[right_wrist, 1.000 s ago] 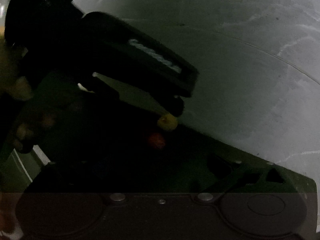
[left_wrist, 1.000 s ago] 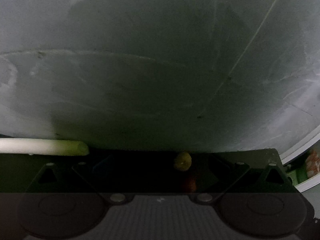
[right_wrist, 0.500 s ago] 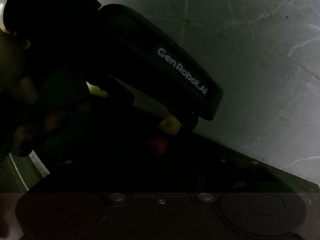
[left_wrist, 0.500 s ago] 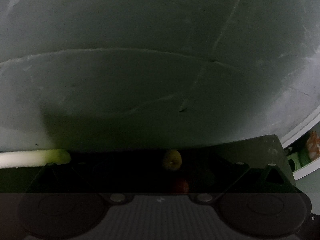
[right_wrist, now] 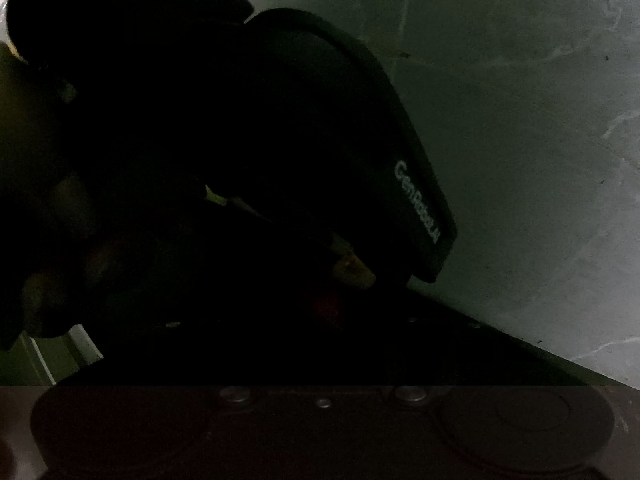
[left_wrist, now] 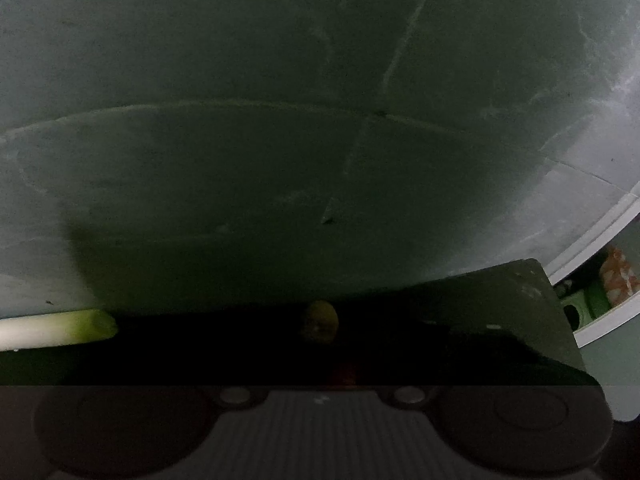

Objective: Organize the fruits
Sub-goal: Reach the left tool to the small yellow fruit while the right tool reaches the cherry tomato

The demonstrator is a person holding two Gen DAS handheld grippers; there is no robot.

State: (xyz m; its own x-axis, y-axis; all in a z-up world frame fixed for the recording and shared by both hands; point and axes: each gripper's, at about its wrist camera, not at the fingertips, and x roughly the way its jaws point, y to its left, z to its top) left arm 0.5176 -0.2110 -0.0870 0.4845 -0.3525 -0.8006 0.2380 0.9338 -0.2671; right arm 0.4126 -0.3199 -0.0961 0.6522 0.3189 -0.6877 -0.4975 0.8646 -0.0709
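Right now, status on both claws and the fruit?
Left claw and right claw closing; contents too dark to tell. Yellow fruit dead ahead, red fruit nearer. Green stalk off left.

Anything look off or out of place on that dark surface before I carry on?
A leek lies at the left edge beside the yellow fruit, odd for a fruit job. The views are too dark to judge more.
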